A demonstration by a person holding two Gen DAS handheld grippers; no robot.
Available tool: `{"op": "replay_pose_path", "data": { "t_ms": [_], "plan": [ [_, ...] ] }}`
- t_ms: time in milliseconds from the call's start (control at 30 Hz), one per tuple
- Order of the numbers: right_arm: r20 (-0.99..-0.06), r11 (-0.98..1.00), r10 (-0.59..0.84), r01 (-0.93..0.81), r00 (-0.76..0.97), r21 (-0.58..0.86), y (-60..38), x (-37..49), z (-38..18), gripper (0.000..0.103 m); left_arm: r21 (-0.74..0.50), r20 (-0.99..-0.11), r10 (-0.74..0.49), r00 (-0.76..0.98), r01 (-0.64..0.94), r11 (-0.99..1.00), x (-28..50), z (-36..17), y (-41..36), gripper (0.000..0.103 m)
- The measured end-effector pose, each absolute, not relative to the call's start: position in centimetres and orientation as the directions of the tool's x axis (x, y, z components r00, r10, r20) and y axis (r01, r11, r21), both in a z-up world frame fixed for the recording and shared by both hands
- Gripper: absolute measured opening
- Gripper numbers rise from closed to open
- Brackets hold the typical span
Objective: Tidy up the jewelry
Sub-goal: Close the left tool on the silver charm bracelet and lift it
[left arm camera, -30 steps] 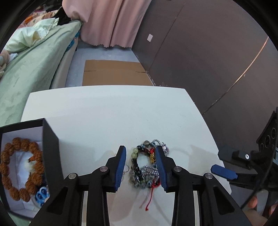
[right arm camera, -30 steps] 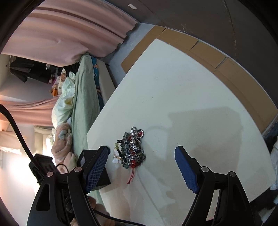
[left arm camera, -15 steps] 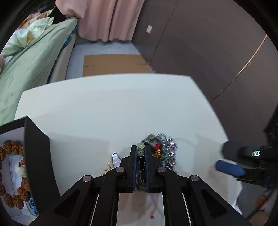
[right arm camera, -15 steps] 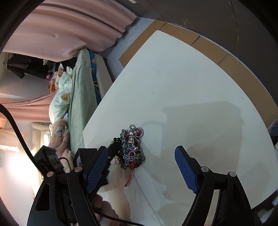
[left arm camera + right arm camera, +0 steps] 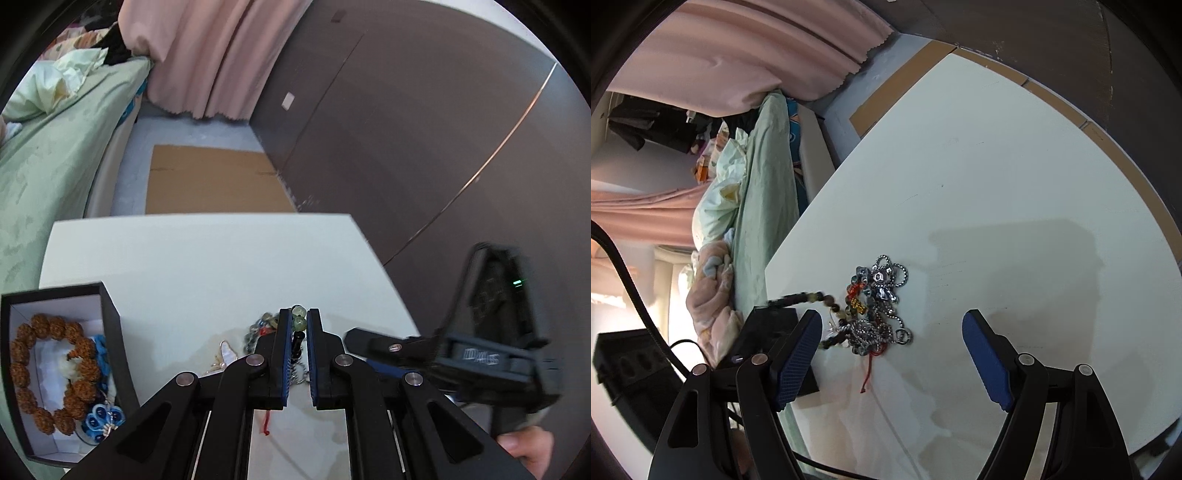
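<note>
Left wrist view first: your table fills the middle, white and mostly bare, with the black box at its left edge. Inside the box a brown bead bracelet already lies on the white lining, a blue ornament beside it.

Next in size is the tangle of chains and beads near the table's front, best seen from your right wrist. A second ago it lay whole between your left jaws, which were wide apart. Now your left gripper has pinched narrow on a bead strand, green beads showing just above the pads, and the view has tipped up. In the right wrist view that strand stretches taut from the tangle toward the left, so one piece is being drawn out while the rest sits on the table. A small white pendant lies just beside the heap.

Your right gripper hangs wide open over the tangle's near edge, holding nothing.

That means separation has begun but isn't finished: the strand looks partly caught in the chains. Pinning the heap with your right gripper would probably help it come free for the box.
</note>
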State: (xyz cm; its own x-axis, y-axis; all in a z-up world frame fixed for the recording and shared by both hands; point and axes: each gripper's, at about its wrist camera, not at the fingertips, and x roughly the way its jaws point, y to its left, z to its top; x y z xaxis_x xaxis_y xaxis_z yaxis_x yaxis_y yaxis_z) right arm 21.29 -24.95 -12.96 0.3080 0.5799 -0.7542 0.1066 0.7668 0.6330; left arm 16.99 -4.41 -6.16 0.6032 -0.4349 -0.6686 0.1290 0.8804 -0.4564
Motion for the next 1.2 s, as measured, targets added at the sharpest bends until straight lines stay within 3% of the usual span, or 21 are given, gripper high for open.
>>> {"op": "replay_pose_path", "data": {
  "t_ms": [167, 400, 633, 700, 933, 1100, 1200],
  "plan": [
    [-0.758, 0.774, 0.575, 0.095, 0.306, 0.626, -24.4, 21.5, -13.1, 0.076, -0.480, -0.638, -0.448, 0.626, 0.131, 0.867, 16.3, -5.2, -3.3, 0.008],
    [-0.774, 0.799, 0.562, 0.050, 0.291, 0.599, -22.7, 21.8, -13.2, 0.049, -0.500, -0.602, -0.440, 0.667, 0.115, 0.858, 15.7, -3.6, -1.2, 0.008],
    [-0.796, 0.830, 0.534, 0.004, 0.284, 0.558, -21.0, 22.4, -13.4, 0.043, -0.524, -0.544, -0.447, 0.710, 0.128, 0.842, 14.5, -1.8, 0.5, 0.008],
    [-0.804, 0.839, 0.524, -0.008, 0.279, 0.544, -20.4, 22.6, -13.5, 0.037, -0.531, -0.535, -0.450, 0.715, 0.130, 0.837, 14.3, -1.6, 0.8, 0.008],
    [-0.833, 0.877, 0.470, -0.044, 0.294, 0.479, -18.6, 23.0, -13.6, 0.032, -0.532, -0.543, -0.432, 0.720, 0.103, 0.840, 13.9, -1.8, 2.0, 0.008],
    [-0.852, 0.902, 0.426, -0.069, 0.304, 0.426, -18.2, 23.0, -13.4, 0.017, -0.526, -0.551, -0.417, 0.722, 0.087, 0.846, 13.6, -1.9, 2.5, 0.008],
    [-0.860, 0.911, 0.409, -0.081, 0.307, 0.404, -18.1, 23.1, -13.4, 0.015, -0.523, -0.555, -0.410, 0.724, 0.079, 0.849, 13.3, -1.9, 2.6, 0.008]
  ]
}}
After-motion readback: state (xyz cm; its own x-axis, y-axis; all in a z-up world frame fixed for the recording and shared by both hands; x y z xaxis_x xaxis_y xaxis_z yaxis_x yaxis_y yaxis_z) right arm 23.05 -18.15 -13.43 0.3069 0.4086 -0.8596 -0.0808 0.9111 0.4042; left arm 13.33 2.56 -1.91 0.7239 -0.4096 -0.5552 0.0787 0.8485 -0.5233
